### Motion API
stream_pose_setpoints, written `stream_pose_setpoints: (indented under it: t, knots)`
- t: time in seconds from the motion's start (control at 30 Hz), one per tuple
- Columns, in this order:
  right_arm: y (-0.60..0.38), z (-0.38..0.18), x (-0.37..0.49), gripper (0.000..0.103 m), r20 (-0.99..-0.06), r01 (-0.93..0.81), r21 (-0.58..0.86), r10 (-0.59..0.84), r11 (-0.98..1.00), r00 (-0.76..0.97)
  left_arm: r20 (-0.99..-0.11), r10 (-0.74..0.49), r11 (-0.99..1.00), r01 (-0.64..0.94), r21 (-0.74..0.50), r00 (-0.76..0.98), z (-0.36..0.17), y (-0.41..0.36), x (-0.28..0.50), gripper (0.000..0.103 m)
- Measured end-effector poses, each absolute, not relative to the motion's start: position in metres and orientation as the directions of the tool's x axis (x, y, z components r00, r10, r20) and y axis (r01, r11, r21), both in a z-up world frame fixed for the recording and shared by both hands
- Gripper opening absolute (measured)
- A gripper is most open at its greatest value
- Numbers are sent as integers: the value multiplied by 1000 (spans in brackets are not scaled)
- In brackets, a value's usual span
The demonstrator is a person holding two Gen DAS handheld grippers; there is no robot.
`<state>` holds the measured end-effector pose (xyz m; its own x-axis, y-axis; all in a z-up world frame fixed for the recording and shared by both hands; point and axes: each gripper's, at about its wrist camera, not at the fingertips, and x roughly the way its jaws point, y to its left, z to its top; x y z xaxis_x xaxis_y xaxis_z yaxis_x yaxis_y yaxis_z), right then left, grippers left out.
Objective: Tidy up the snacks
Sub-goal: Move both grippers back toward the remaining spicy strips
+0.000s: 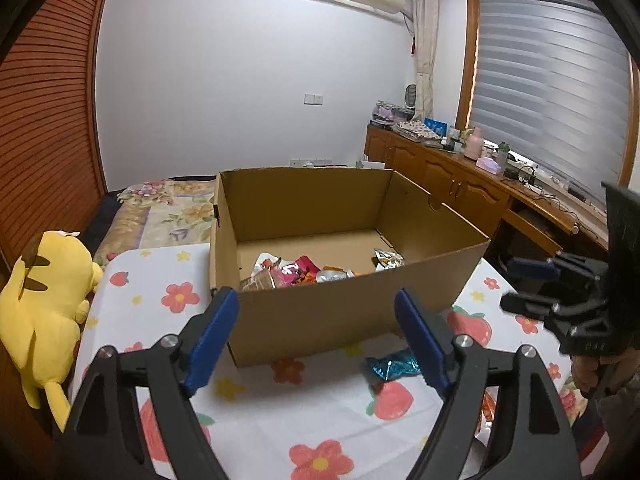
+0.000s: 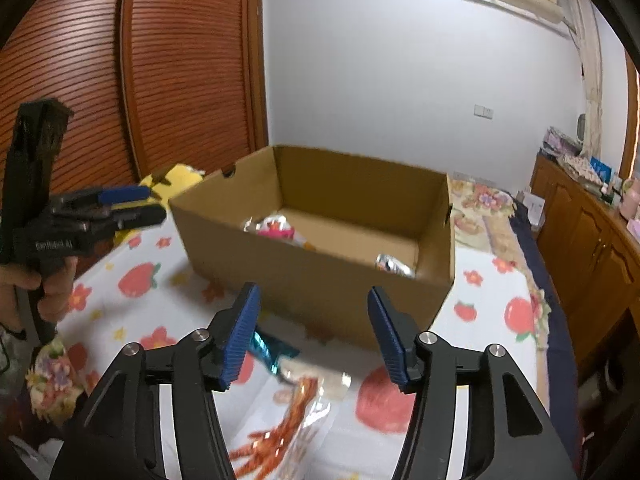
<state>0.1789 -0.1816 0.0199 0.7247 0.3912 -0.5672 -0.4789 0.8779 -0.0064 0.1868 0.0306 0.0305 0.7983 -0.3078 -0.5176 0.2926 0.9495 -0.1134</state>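
The left gripper filled the bottom of its own wrist view, its blue-padded fingers spread wide with nothing between them. The right gripper sat likewise at the bottom of its view, jaws parted and empty. Each appeared in the other's frame: the right at the right edge, the left at the left edge, gripped by a hand.

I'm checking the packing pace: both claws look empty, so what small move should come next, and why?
Probably lower the right claw onto the clear packet of orange-red snacks just below it and close. Both claws are open and empty, that packet and a blue foil packet lie on the tablecloth outside the cardboard box, and it sits nearest.
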Motion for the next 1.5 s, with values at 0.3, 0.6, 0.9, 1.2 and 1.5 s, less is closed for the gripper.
stream_pose_setpoints:
  t: [0.3,0.6,0.9,1.2,1.5]
  knots:
    - [-183,-29,167,63,-653,-469,4,358,883,667,-532,-303,950,292,-108,790,9,22,172,81]
    - [-179,-66,169,63,-718,-460,34,342,887,606,-576,-302,949,299,-103,760,-21,9,166,81]
    - [-173,-82,165,63,-753,-465,43,335,884,567,-602,-306,947,302,-111,738,-37,4,164,81]
    - [-179,-89,164,68,-767,-448,47,319,893,556,-613,-312,945,305,-120,726,-44,3,165,81]
    - [-178,-90,166,71,-773,-446,51,318,894,549,-623,-327,939,317,-132,710,-50,-6,166,81]
